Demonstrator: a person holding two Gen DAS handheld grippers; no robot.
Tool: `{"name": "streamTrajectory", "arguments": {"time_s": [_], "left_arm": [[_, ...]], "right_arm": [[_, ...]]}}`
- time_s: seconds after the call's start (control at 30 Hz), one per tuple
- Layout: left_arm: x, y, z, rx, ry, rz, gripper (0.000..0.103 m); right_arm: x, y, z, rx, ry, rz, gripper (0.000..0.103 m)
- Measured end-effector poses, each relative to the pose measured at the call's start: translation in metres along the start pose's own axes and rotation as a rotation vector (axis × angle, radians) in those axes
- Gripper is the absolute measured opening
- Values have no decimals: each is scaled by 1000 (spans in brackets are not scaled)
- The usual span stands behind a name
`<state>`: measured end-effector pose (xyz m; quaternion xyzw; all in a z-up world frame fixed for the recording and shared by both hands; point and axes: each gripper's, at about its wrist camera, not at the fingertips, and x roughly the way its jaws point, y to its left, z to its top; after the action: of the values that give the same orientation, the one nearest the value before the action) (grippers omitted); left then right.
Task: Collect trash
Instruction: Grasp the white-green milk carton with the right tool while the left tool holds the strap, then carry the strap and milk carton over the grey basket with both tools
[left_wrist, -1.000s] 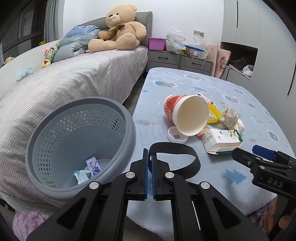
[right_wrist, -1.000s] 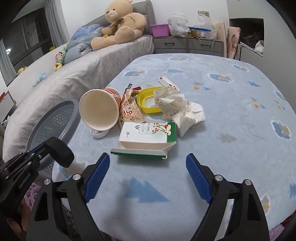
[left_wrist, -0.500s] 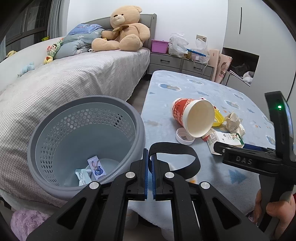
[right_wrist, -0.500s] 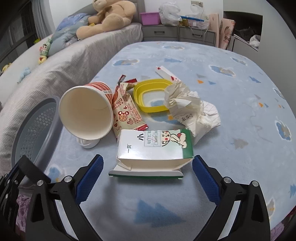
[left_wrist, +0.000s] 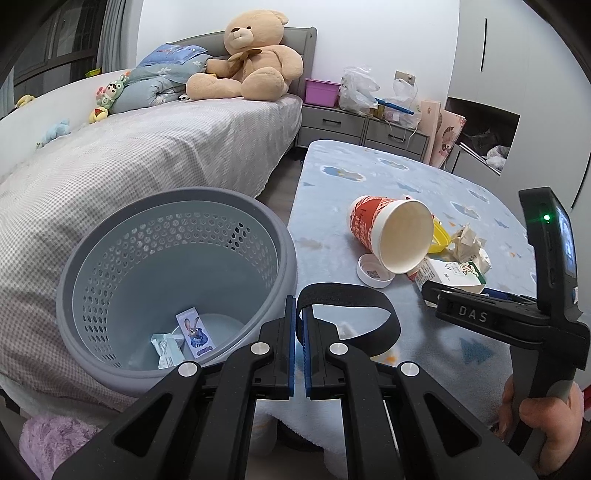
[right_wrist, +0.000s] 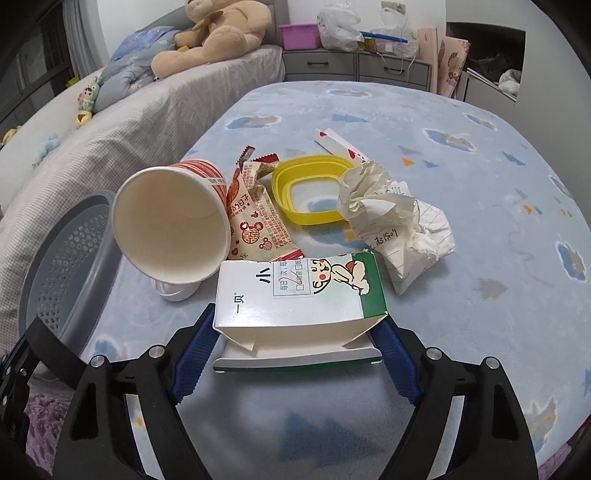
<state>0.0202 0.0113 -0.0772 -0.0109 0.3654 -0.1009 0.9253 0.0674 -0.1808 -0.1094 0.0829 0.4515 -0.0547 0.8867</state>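
Observation:
A white-and-green milk carton (right_wrist: 295, 295) lies flat on the blue blanket-covered table (right_wrist: 480, 314). My right gripper (right_wrist: 291, 326) straddles its near end; its jaws are closing and both blue pads (right_wrist: 192, 350) touch the carton's sides. Behind it lie a tipped red paper cup (right_wrist: 170, 225), a snack wrapper (right_wrist: 255, 218), a yellow lid (right_wrist: 306, 184), crumpled paper (right_wrist: 395, 221) and a white cap (right_wrist: 173, 291). My left gripper (left_wrist: 298, 306) is shut on a black strap (left_wrist: 369, 299) beside the grey perforated basket (left_wrist: 110, 236), which holds two small wrappers.
A bed (left_wrist: 166, 147) with a teddy bear (left_wrist: 251, 62) runs along the left. Grey drawers (left_wrist: 365, 125) with bags stand at the back, a white wardrobe at the right. A hand (left_wrist: 539, 417) holds the right gripper's handle. A paper strip (right_wrist: 340, 144) lies past the lid.
My right gripper moved forward and down to the carton, widened, then narrowed until its pads met the carton's sides. The left gripper and basket stayed put.

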Motion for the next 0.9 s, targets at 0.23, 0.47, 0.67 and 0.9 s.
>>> {"name": "streamTrajectory", "arguments": {"time_s": [0.23,0.47,0.67,0.9], "left_arm": [[-4,3,1,-2,-6,5,4],[-10,19,7,-24,-1,14,4],[-13,44,18,-19,-7,69,4],[-7,94,38,-44,-19,145,4]], "right_arm": [[-27,-8,-16,-12,-16,24,80],[-51,-11,-32,-29,-19,43,80],[-64,12,-22,-59,-51,101,80],[-64,67,1,-146,-93,202,80]]}}
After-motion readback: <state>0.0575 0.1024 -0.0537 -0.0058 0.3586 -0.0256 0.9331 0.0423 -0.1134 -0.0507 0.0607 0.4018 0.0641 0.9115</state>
